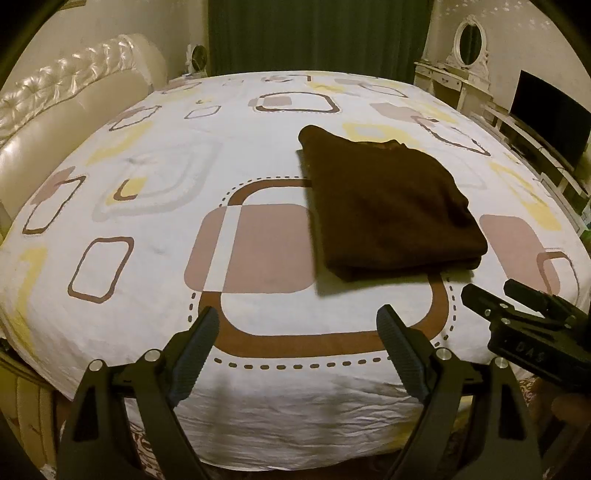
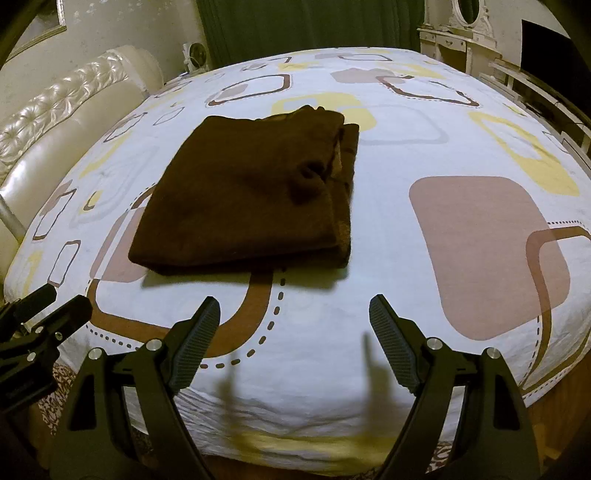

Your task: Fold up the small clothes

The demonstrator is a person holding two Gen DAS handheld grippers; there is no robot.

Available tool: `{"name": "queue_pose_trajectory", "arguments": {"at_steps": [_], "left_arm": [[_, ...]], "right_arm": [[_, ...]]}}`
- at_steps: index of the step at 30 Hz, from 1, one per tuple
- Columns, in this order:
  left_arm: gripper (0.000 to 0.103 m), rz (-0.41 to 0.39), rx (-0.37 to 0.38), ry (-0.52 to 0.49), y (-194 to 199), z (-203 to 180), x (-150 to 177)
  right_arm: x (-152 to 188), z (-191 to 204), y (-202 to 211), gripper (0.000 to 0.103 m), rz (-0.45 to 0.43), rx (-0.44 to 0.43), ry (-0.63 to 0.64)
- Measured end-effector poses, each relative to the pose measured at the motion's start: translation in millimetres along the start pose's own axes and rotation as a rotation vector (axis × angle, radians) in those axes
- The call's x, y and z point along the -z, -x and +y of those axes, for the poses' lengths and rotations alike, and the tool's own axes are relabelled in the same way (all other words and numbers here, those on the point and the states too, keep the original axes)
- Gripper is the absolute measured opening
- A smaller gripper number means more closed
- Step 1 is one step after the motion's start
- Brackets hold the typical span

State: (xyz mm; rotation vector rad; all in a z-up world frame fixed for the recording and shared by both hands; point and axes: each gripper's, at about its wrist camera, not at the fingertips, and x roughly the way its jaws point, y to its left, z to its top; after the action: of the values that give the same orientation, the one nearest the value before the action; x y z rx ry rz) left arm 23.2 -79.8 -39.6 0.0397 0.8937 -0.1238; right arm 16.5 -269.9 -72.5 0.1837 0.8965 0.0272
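Left gripper (image 1: 297, 330): jaws spread wide, nothing between the pads, poised over the near edge of the bed (image 1: 147, 258). Right gripper (image 2: 294, 319): likewise released, empty, over the same near edge, just beside the left one; each gripper shows at the margin of the other's view.

Brown garment (image 2: 243, 192): folded into a compact, roughly square stack, lying flat on the patterned bedspread (image 2: 406, 155), beyond both grippers and apart from them. From the right wrist view the layered edges show along its right side; from the left wrist view the near fold is smooth and rounded.

No containers visible; the garment lies directly on the bedspread.

Surroundings: tufted cream headboard (image 1: 55, 103) to the left, dark green curtain (image 1: 317, 33) behind the bed, white dressing table with oval mirror (image 1: 465, 66) and dark screen (image 1: 550, 114) to the right.
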Motion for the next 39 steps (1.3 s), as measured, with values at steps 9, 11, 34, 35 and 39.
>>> {"name": "queue_pose_trajectory", "arguments": {"at_steps": [9, 11, 34, 35, 39], "left_arm": [[0.086, 0.001, 0.007, 0.006, 0.4, -0.5, -0.4], [0.086, 0.0, 0.006, 0.005, 0.5, -0.7, -0.5], [0.087, -0.001, 0.016, 0.005, 0.6, -4.7, 3.0], [0.087, -0.001, 0.016, 0.005, 0.3, -4.9, 3.0], [0.087, -0.001, 0.02, 0.007, 0.5, -5.7, 2.6]], "right_arm": [[1.4, 0.8, 0.5, 0.083, 0.001, 0.0, -0.001], [1.3, 0.6, 0.1, 0.083, 0.002, 0.0, -0.001], [3.1, -1.4, -4.2, 0.083, 0.012, -0.002, 0.002], [3.0, -2.0, -4.6, 0.083, 0.012, -0.002, 0.002], [3.1, -2.3, -4.7, 0.083, 0.012, -0.002, 0.002]]}}
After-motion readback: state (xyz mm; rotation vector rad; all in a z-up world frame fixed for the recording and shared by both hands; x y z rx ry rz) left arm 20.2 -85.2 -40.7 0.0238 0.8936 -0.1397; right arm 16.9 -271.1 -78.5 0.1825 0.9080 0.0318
